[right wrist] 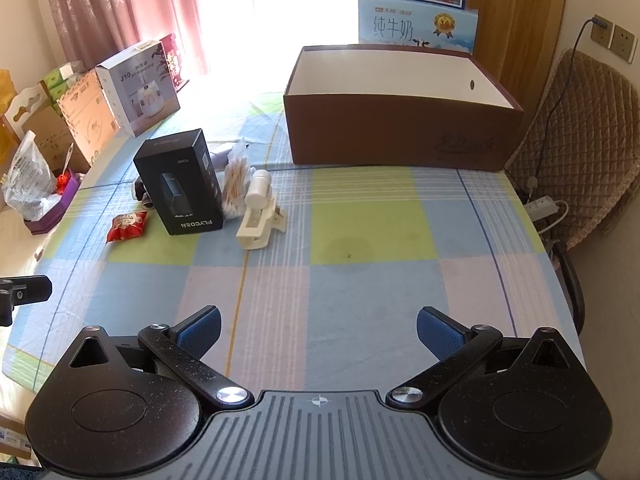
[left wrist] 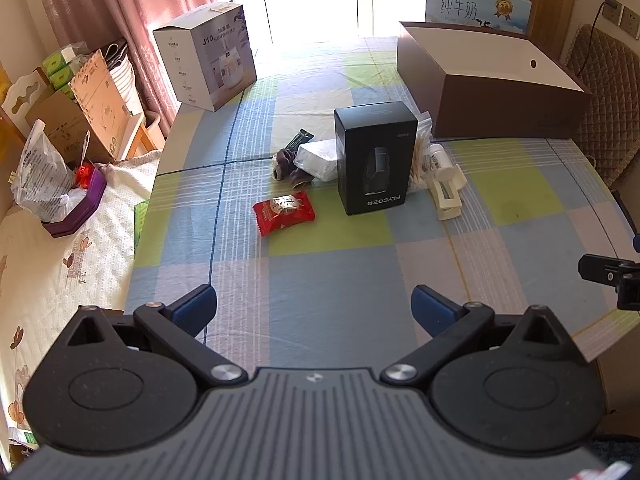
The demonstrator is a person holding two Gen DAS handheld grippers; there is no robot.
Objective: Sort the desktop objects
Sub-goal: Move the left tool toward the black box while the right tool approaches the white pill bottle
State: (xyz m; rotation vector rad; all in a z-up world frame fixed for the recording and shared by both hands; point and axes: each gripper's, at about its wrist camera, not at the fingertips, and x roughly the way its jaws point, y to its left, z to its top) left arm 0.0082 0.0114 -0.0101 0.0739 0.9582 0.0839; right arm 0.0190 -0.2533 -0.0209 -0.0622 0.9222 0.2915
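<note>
Desktop clutter sits in a loose cluster toward the far left-centre of the checked pastel tablecloth [right wrist: 372,216]. An upright black cardboard box [left wrist: 375,157] printed "FLYCO", the word upside down from here, stands in the middle. A red crinkled snack packet [left wrist: 284,212] lies just beside its left. A clear bag of cotton swabs [right wrist: 235,184], a small white bottle [right wrist: 258,190] and a cream plastic clip [right wrist: 260,226] crowd its right. Behind the black box lie a white pouch [left wrist: 316,158] and dark brown pieces [left wrist: 286,168].

Left gripper [left wrist: 314,310] hangs spread wide above bare cloth, blue pads empty and touching nothing. Right gripper [right wrist: 318,330] is likewise wide apart and empty, well short of the cluster.

A large open brown cardboard box [right wrist: 400,132] with white inside stands at the far right. A white carton [left wrist: 208,64] marked "J10" rests at the far left edge. Behind the brown box, a blue carton [right wrist: 416,28] reads "纯牛奶".
</note>
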